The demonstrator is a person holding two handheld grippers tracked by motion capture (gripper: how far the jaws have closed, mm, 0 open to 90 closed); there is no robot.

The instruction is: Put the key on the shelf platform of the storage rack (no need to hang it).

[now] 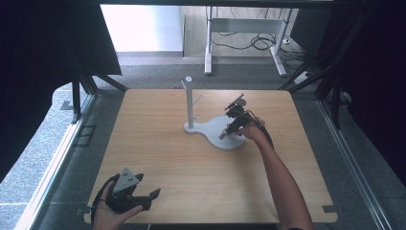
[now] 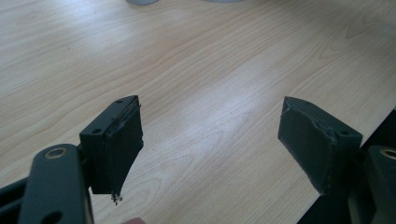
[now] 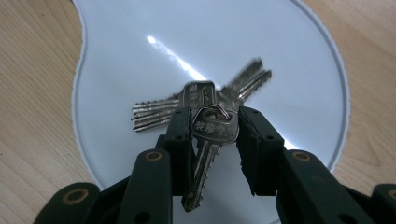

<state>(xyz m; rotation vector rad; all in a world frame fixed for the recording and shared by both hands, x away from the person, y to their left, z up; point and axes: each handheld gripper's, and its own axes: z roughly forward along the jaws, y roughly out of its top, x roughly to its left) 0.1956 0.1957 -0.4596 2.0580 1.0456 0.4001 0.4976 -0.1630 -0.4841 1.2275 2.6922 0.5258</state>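
Over on the white base (image 1: 225, 136) of the peg stand (image 1: 190, 103), your right gripper (image 1: 232, 125) hovers low; the left gripper (image 1: 143, 199) rests near the table's (image 1: 158, 158) front edge. Its own view shows its jaws wide apart on nothing. Right gripper view: jaws clamped on one key head, the bunch of keys (image 3: 201, 109) fanned on the base (lift straight up so the ring doesn't snag).

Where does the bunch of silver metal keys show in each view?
High view: hard to make out, at the right tongs on the white stand base.
Left gripper view: not in it.
Right gripper view: bunch of silver metal keys at centre, between the tongs.
Shared landmark: white stand base.
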